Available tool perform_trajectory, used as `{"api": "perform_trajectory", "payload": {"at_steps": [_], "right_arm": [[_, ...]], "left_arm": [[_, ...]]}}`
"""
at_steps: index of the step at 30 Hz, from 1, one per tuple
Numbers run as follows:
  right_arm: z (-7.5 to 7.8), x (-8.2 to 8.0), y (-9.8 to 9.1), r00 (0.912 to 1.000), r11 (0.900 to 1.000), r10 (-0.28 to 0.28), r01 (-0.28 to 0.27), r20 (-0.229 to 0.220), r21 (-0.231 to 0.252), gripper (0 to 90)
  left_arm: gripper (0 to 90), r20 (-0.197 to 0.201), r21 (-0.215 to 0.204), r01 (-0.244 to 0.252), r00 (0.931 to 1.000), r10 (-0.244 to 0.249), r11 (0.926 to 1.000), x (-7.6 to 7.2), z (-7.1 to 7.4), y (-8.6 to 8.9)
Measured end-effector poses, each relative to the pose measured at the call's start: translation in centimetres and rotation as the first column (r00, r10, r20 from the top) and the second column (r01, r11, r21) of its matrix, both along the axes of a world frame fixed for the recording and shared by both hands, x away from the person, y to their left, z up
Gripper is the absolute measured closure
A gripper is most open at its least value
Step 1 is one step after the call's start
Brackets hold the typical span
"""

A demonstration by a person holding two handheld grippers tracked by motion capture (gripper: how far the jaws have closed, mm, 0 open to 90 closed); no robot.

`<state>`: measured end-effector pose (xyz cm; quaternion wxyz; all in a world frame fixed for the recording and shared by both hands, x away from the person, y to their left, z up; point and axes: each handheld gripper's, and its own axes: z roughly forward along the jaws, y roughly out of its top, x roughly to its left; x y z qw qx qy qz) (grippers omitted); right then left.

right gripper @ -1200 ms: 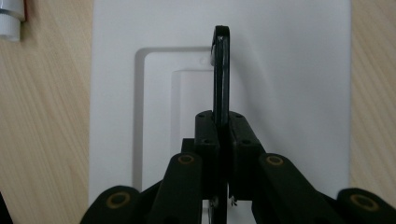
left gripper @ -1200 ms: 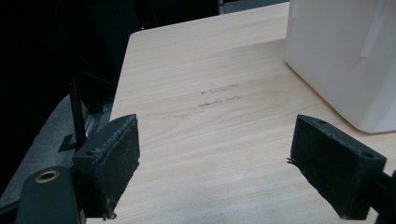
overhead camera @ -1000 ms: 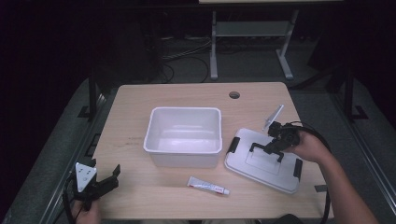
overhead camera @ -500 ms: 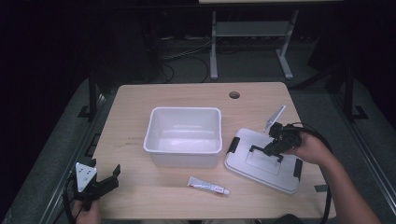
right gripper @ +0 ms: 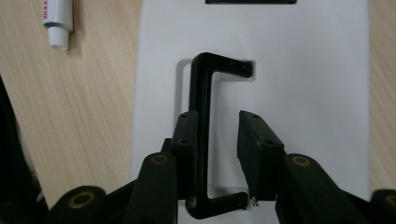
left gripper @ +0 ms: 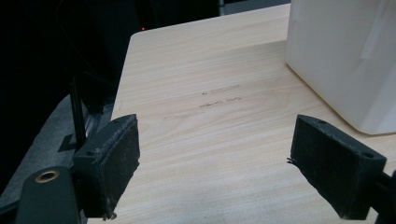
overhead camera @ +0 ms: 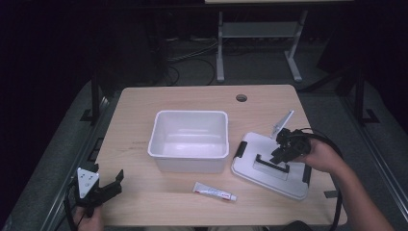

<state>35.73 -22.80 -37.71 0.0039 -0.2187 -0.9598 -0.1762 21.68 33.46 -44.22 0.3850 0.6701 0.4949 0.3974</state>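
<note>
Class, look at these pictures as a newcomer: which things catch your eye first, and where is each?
The white bin sits open at the table's middle. Right of it lies the white lid, where the right gripper has just been opening around its black handle. A small tube lies at the near edge.

White lid [overhead camera: 269,166], black handle [right gripper: 201,135]; white bin [overhead camera: 188,139].

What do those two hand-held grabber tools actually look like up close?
Each is matt black with two blocky jaws on hinged links with brass-coloured rivets. The left gripper carries a grey three-cornered plate with small dots; the right gripper has a pale plate and a black cable.
</note>
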Motion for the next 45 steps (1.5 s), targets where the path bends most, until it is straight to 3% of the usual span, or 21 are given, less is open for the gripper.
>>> {"api": "perform_trajectory", "payload": {"at_steps": [18,40,45], "right_arm": [[1.1,-2.4,2.4,0.9974,0.9978,0.066,-0.066,0.030,-0.009,58.2],[0.2,-4.9,6.6,0.9860,0.9867,0.162,-0.162,0.037,-0.015,51.2],[-0.5,-5.4,7.5,0.9832,0.9835,0.181,-0.181,0.025,-0.007,45.5]], "left_arm": [[15.0,0.002,-0.003,0.000,1.0000,0.000,1.0000,0.0,0.0,0.0],[15.0,0.005,0.006,0.005,1.0000,-0.005,1.0000,-0.1,0.1,0.0],[15.0,0.007,0.000,0.000,1.0000,0.000,1.0000,-0.1,0.1,0.1]]}}
